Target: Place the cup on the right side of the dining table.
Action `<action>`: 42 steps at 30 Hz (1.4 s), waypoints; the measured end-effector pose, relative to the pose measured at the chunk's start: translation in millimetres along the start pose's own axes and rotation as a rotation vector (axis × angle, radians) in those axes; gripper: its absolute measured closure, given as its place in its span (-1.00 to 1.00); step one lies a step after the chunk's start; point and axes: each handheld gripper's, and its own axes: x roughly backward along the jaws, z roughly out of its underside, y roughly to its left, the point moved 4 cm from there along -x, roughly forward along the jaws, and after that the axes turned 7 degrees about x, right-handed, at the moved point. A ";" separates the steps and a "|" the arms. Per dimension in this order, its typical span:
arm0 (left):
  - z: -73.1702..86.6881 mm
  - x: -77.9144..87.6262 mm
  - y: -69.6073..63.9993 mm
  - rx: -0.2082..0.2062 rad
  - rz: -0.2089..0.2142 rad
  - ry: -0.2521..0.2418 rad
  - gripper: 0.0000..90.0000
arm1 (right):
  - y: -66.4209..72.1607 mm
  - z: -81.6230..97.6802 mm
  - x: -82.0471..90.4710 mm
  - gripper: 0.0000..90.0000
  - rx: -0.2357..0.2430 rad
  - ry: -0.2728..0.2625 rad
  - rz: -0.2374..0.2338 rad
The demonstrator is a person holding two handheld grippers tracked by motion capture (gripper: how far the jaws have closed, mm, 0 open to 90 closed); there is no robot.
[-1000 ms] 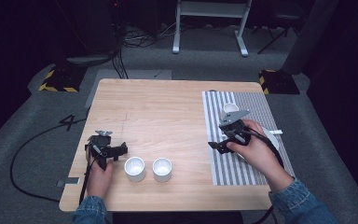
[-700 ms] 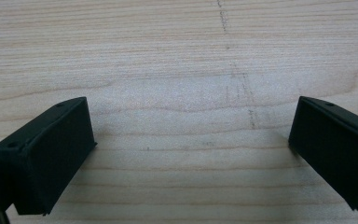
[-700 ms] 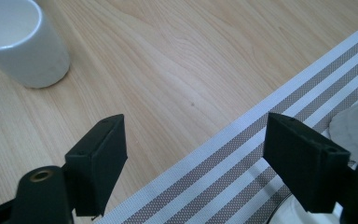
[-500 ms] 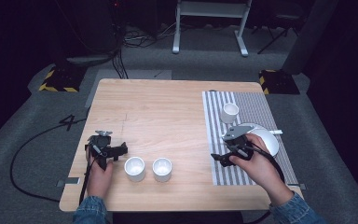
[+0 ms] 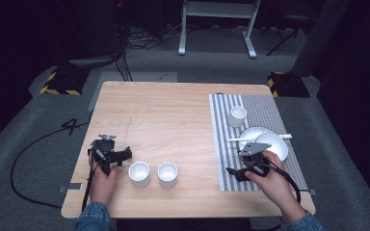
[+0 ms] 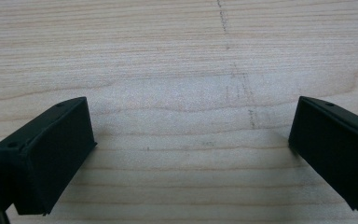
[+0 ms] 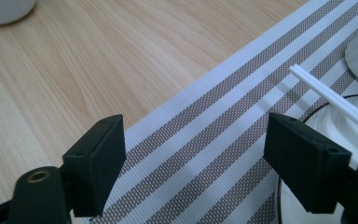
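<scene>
L gripper (image 5: 125, 155) parked on tabletop (image 5: 173, 110), fingers spread, nothing held; cups (image 5: 139, 173) just beside. R gripper (image 5: 232, 172) over mat (image 5: 221, 144), fingers spread, empty. Step judged: between picks. Next: nearest cup to be approached, fingers aligned w/ rim.

Table front, left of centre: two small white round cups (image 5: 139, 173) (image 5: 167, 174) side by side
Table right: striped woven placemat (image 5: 221, 144)
On placemat: white cup (image 5: 237, 116) behind two overlapping white plates (image 5: 253, 134), white stick (image 5: 250, 138) across them
</scene>
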 end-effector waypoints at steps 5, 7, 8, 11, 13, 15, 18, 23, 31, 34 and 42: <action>0.1 0.1 -0.1 0.001 -0.001 0.001 -1.00 | 2.8 16.6 -1.0 -0.55 0.003 -0.004 0.011; 0.1 0.1 -0.1 0.001 -0.001 0.000 -0.99 | 3.5 23.3 -1.7 -0.55 -0.014 -0.011 0.010; 0.1 0.1 -0.1 0.001 -0.001 0.001 -1.00 | 4.1 26.6 -2.1 -0.55 -0.022 -0.013 0.008; 0.1 0.1 -0.1 0.001 -0.001 0.001 -0.99 | 6.5 34.7 -3.1 -0.55 -0.055 -0.031 -0.008; 0.1 0.1 -0.1 0.001 -0.002 0.001 -0.99 | 7.8 38.7 -3.1 -0.55 -0.064 -0.044 -0.010; 0.1 0.1 -0.1 0.001 -0.002 0.001 -0.99 | 9.4 42.3 -3.3 -0.56 -0.066 -0.052 -0.006; 0.1 0.1 -0.1 0.001 -0.001 0.001 -0.99 | 13.0 47.5 -4.6 -0.57 -0.069 -0.059 -0.011; 0.1 0.1 -0.1 0.001 -0.001 0.001 -0.99 | 18.7 54.0 -6.7 -0.58 -0.057 -0.066 -0.007; 0.1 0.1 -0.1 0.001 -0.001 0.001 -0.99 | 22.7 62.6 -10.1 -0.63 -0.064 -0.075 0.022; 0.1 0.1 -0.1 0.001 -0.001 0.001 -0.99 | 23.6 65.9 -10.1 -0.68 -0.089 -0.098 0.038; 0.1 0.1 -0.1 0.001 -0.001 0.001 -0.99 | 22.0 69.0 -10.8 -0.67 -0.140 -0.102 0.020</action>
